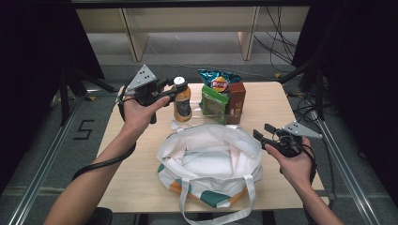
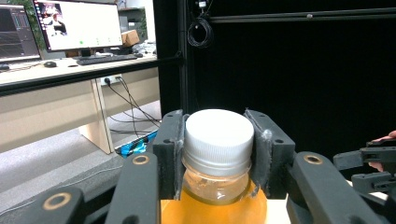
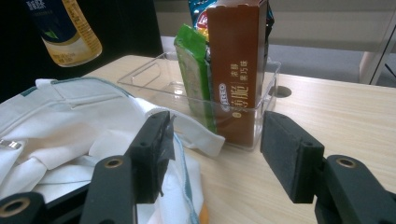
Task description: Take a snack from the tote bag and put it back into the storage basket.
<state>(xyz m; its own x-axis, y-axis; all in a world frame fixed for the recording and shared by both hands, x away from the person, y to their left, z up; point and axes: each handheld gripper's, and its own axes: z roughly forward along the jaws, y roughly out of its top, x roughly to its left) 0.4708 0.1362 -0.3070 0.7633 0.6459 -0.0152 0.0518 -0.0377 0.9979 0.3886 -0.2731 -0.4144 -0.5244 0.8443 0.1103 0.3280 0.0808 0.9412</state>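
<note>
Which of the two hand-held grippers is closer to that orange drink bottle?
The left. The left hand-held gripper is clamped on the orange drink bottle at its white cap, while the right hand-held gripper hangs apart beside the white bag.

Place: it looked like a lab or office recording bay.
Walls: black curtains [image 1: 28,42] hung around the wooden surface [image 1: 272,101].
Desk behind: lit monitors [image 2: 77,23] and a keyboard [image 2: 105,58].
Floor: loose cables [image 1: 281,42], metal rails [image 1: 42,164].

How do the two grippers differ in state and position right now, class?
The left gripper is shut on the orange bottle at its white cap; the right gripper is open and holds nothing. The left is raised behind the bag; the right sits at the bag's right edge. Both have black fingers.
</note>
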